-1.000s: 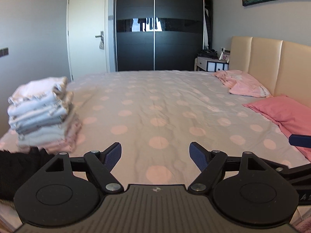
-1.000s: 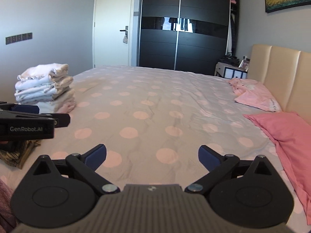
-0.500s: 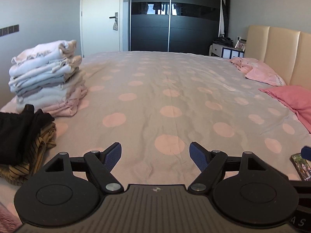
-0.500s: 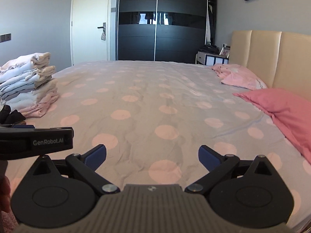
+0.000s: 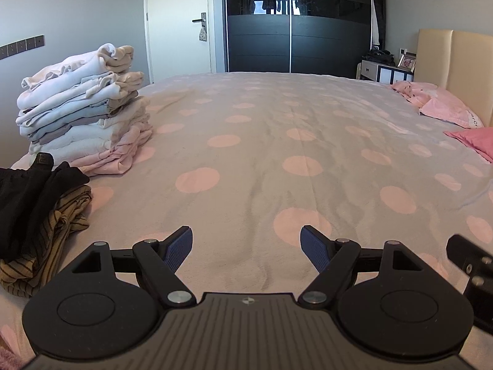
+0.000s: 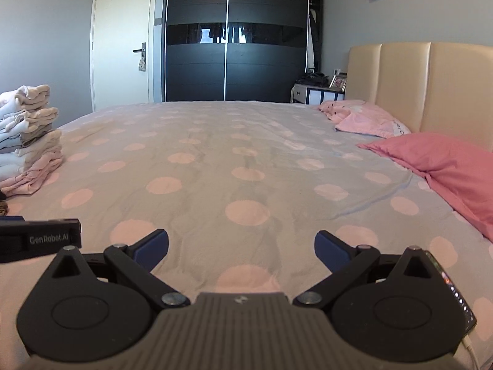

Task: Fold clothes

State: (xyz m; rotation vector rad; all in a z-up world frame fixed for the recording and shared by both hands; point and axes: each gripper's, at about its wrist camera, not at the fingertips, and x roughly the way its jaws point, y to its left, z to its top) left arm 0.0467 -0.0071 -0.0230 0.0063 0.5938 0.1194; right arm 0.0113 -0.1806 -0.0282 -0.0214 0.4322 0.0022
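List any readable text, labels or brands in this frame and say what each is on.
"GenRobot.AI": on the side of the left gripper, seen from the right wrist view.
Dark print at the edge of the light pink pillow: too small to read.
Phone screen beside the right gripper: unreadable.

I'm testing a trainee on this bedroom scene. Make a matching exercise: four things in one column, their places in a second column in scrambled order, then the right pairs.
Things
1. stack of folded clothes
2. black garment
3. dark pink pillow
4. left gripper

Places
A. hovering open over the polka-dot bedspread, holding nothing
B. on top of the striped brown garment, near left
C. at the bed's right side, below the beige headboard
D. at the bed's left edge, beyond the unfolded heap

Pairs: 1-D, 2-B, 3-C, 4-A
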